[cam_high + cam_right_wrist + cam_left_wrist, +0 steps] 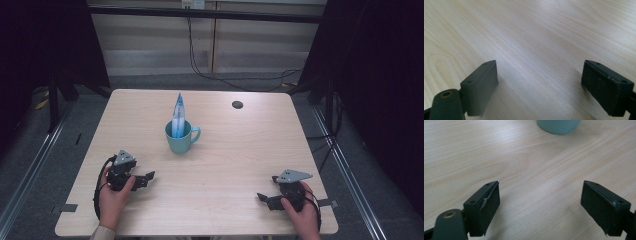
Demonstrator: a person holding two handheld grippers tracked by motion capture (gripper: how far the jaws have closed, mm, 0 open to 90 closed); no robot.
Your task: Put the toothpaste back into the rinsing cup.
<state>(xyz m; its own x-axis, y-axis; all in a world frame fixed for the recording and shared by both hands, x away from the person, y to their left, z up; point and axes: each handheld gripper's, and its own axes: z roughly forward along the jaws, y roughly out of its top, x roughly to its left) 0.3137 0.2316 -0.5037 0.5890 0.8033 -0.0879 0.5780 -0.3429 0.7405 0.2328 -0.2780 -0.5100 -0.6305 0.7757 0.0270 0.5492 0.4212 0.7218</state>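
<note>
In the left gripper view the teal mug [559,126] is cut off by the top edge, leaving just its base. From above, the print on the blue-and-white packet [178,115] standing in it is too small to read, and the mug wall hides the packet's lower end.

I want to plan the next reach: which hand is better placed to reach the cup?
Probably left. The left gripper lies nearer the cup, its open fingers facing it; the right gripper lies farther away.
</note>
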